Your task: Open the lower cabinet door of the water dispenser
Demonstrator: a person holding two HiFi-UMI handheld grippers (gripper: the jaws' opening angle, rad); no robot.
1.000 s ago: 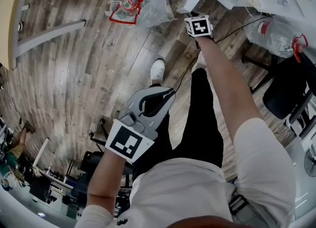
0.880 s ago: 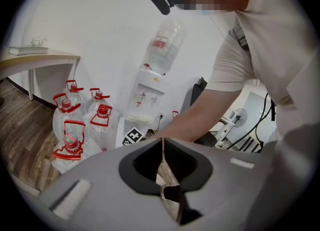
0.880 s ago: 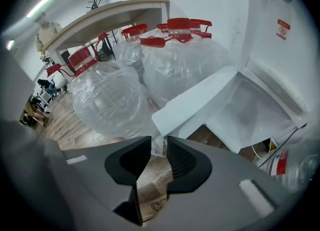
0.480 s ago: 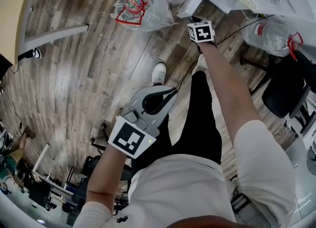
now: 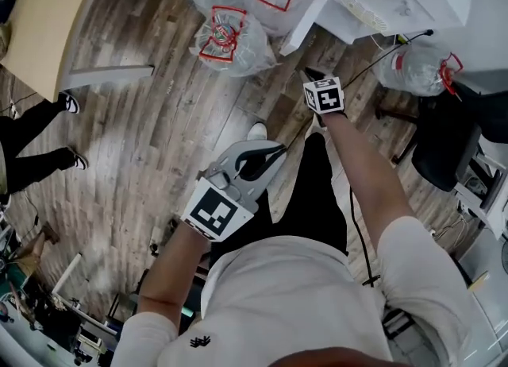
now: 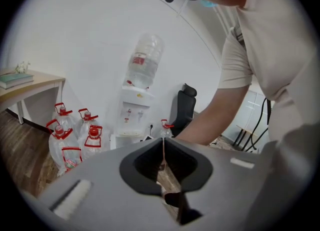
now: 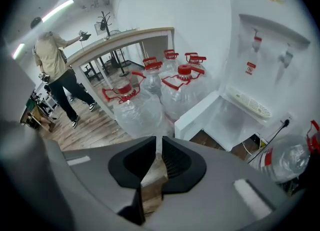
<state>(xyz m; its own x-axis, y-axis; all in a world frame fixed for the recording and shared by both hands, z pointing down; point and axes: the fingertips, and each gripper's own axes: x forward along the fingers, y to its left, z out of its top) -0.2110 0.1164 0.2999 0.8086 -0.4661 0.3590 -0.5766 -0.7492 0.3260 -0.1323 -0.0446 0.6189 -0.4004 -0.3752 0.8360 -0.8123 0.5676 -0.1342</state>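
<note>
Standing person (image 5: 36, 139): stood at far left on the wood floor (image 5: 159, 151), feet near the counter's grey leg.
Counter (image 5: 44, 28): filled the upper-left corner, pale wood top.
Water bottles (image 5: 228, 38): clustered on the floor left of the dispenser, clear, with red caps and handles.
Left claw (image 6: 163, 142): was pressed together, only a hairline seam between the jaws, nothing pinched; hung over the floor, well apart from the door.
Lower cabinet door (image 7: 196, 116): stood swung open, white, its edge just beside the nearest bottle, the white cabinet interior showing behind it.
Right claw (image 7: 158, 142): had just been closing, a narrow slit left between the jaws, nothing between them; pointed down at the floor in front of the open door, not touching it.
Water dispenser (image 7: 260, 50): stood against the white wall, two taps and a drip grille above the open cabinet.
Lone bottle (image 5: 421, 67): sat right of the dispenser, near a black chair (image 5: 452, 139).
</note>
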